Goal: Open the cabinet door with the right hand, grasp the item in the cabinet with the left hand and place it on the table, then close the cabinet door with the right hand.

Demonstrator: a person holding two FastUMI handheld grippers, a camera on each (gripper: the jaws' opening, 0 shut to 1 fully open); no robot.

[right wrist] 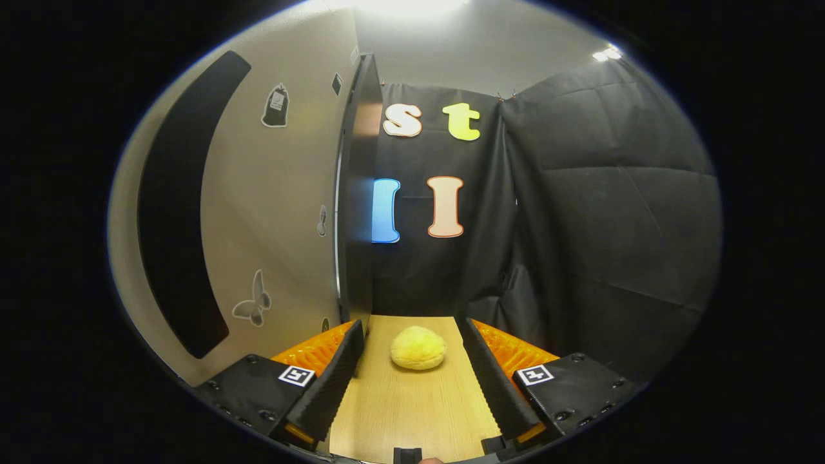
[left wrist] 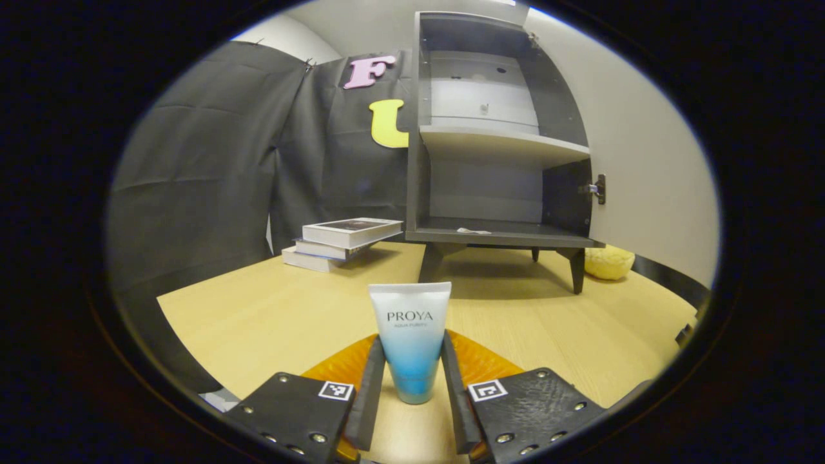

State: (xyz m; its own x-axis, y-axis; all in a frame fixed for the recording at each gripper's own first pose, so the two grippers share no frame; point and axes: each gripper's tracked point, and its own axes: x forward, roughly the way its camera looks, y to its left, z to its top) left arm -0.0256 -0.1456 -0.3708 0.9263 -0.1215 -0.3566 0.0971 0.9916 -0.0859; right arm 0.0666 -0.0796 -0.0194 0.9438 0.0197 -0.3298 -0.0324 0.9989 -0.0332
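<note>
A white-and-blue tube [left wrist: 410,335] stands upright on the wooden table [left wrist: 258,309], close in front of the camera. My left gripper [left wrist: 411,338] is shut on it, one fingertip against each side. Behind it the grey cabinet [left wrist: 490,148] stands open on short legs, with bare shelves and its pale door [left wrist: 644,161] swung out to the right. In the right gripper view that door [right wrist: 271,193] rises at the left, showing a long dark handle strip [right wrist: 174,212]. My right gripper [right wrist: 410,325] is open, its left finger right beside the door's free edge [right wrist: 354,193].
A stack of books [left wrist: 345,241] lies left of the cabinet. A yellow lump [right wrist: 419,348] sits on the table beyond the right gripper, near the cabinet's right leg [left wrist: 609,261]. A small white scrap [left wrist: 474,230] lies on the bottom shelf. Black cloth walls close the booth.
</note>
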